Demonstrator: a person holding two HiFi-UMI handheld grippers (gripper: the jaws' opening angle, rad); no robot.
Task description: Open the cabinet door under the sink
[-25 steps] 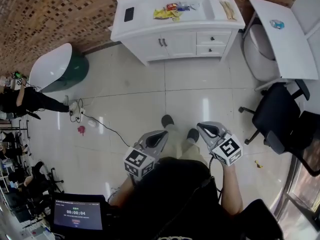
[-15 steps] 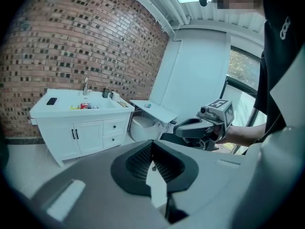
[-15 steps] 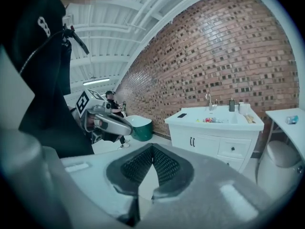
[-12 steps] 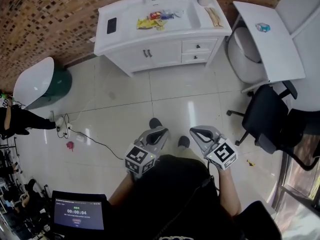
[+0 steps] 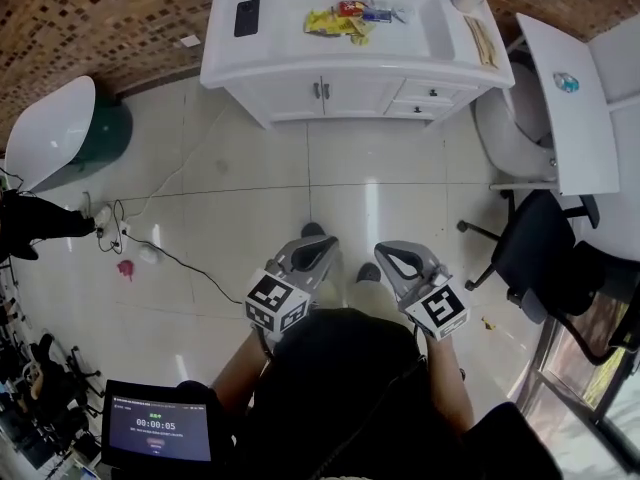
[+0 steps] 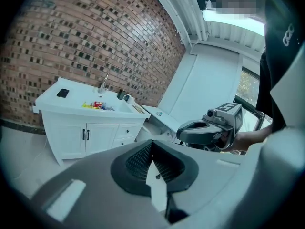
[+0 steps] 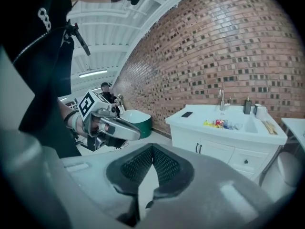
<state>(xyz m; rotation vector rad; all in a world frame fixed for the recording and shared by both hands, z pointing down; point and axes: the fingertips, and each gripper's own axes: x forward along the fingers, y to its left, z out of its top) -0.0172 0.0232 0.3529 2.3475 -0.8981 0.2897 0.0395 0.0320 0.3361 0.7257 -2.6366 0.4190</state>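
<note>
The white vanity [image 5: 250, 73] with its sink stands against the brick wall, far across the floor from me. Its two doors [image 5: 322, 96] under the sink are closed, with paired dark handles at the middle; they also show in the left gripper view [image 6: 86, 135] and the right gripper view [image 7: 206, 150]. My left gripper [image 5: 318, 246] and right gripper [image 5: 385, 254] are held side by side at waist height above my feet, both pointing toward the vanity. Both are shut and hold nothing. Each gripper view shows the other gripper: the right one [image 6: 181, 133] and the left one [image 7: 137, 134].
Two small drawers [image 5: 428, 101] sit right of the doors. A phone [image 5: 246, 17] and snack packets [image 5: 345, 20] lie on the vanity. A white-and-green tub [image 5: 55, 133] stands left, a cable [image 5: 170, 258] crosses the floor, an office chair [image 5: 545, 258] and white table [image 5: 570, 98] stand right.
Both grippers and my feet have moved forward across the tiles toward the vanity, which has drawn closer. The jaws have stayed shut.
</note>
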